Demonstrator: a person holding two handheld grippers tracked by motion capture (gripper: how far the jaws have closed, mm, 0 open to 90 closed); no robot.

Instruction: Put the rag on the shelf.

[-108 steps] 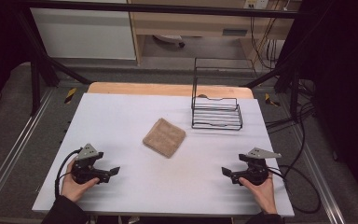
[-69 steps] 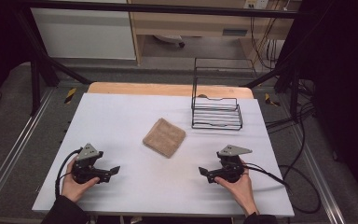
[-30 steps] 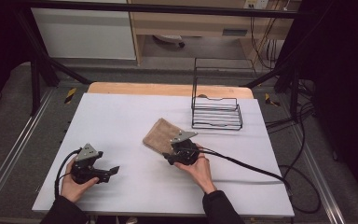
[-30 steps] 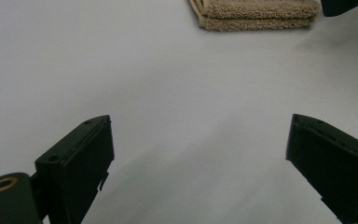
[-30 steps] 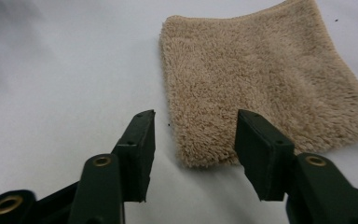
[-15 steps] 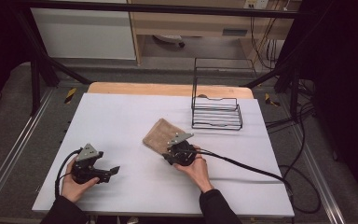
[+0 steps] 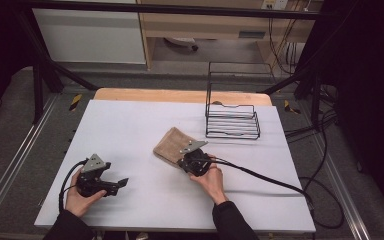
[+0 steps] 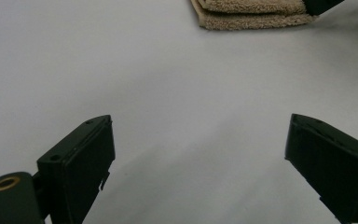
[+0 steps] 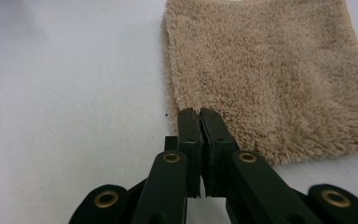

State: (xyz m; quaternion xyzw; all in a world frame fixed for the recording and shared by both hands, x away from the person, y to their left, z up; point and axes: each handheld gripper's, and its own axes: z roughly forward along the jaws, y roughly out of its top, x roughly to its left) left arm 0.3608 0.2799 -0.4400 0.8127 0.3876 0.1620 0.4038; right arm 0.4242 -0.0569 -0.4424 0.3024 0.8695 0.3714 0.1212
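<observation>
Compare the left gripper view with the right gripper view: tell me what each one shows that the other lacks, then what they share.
Left gripper view: its own fingers stand wide apart over bare table, with the folded towel far off, seen edge-on. Right gripper view: its fingers are pressed together at the towel's near corner, and the fluffy top face spreads close ahead. Both share the beige towel and the white table.

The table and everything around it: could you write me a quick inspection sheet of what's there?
Surface: white tabletop, wooden strip at far edge.
Job's things: folded beige terry towel; black wire rack, nothing in it.
Clutter: nothing seen.
Grippers: left gripper wide open over bare table; right gripper jaws together at the towel's near corner, grasp unclear.
Cables: black cable trails off right.
Surroundings: dark frame, grey floor, cabinets behind.
</observation>
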